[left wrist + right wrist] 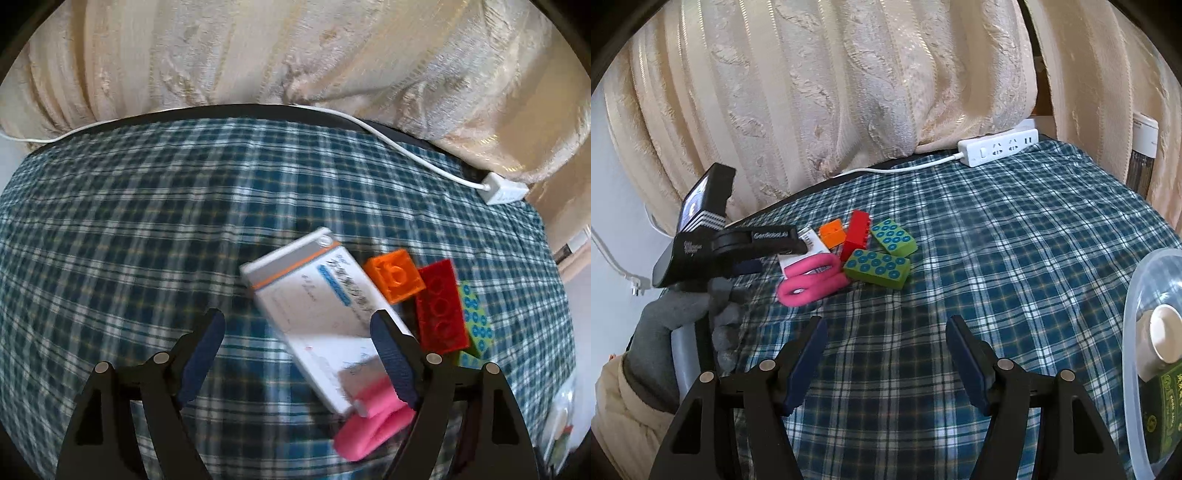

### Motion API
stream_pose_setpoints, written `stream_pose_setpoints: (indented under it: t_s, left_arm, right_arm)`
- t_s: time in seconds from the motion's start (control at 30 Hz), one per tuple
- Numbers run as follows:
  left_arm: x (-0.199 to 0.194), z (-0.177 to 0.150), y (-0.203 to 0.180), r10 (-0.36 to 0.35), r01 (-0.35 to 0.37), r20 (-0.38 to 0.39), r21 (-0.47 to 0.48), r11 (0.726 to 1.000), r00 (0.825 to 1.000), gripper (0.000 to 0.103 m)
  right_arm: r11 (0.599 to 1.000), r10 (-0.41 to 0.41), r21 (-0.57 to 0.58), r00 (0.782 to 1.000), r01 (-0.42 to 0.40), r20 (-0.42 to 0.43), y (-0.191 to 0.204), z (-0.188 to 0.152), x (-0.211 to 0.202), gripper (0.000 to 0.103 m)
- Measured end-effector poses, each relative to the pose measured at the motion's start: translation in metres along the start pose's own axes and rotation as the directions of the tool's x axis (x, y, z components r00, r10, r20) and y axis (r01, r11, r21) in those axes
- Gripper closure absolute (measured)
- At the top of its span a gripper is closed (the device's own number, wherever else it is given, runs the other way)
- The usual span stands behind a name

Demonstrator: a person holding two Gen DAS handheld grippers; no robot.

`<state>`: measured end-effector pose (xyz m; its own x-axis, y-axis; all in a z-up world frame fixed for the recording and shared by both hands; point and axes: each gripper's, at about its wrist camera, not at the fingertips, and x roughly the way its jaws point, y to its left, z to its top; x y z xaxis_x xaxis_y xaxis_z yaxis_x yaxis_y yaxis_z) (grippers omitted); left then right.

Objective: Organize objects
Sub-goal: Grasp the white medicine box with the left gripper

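Left claw point(299, 332) spread wide, white box point(314, 306) loose between pads; right claw point(886, 343) open, empty; box may knock pink clip point(373, 417), orange brick point(395, 275).

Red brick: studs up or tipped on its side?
Tipped on its side. In the right wrist view the red brick stands on a long edge, studs facing sideways toward the green blocks.

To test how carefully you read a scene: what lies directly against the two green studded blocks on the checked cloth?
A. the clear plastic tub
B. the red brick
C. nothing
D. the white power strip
B: the red brick lies right against both green studded blocks; the power strip and tub lie well apart.
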<state>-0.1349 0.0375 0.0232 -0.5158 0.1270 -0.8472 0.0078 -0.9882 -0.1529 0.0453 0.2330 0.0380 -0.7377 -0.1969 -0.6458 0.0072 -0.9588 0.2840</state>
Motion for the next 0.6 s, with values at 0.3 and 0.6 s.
stream_pose_setpoints:
  t_s: [0.3,0.6]
  left_arm:
    - [0.006,0.003,-0.021,0.033,-0.033,0.007,-0.012,0.999,0.999,0.015]
    - [0.022,0.005,-0.028,0.058,-0.058,-0.022,-0.001,0.998,0.998,0.013]
  right_arm:
    - [1.0,-0.01,0.025,1.0,0.01,0.003,-0.009,0.001,-0.002,0.033]
    - [0.999,-0.002,0.032,1.0,0.003,-0.007,-0.013,0.001,0.002,0.033]
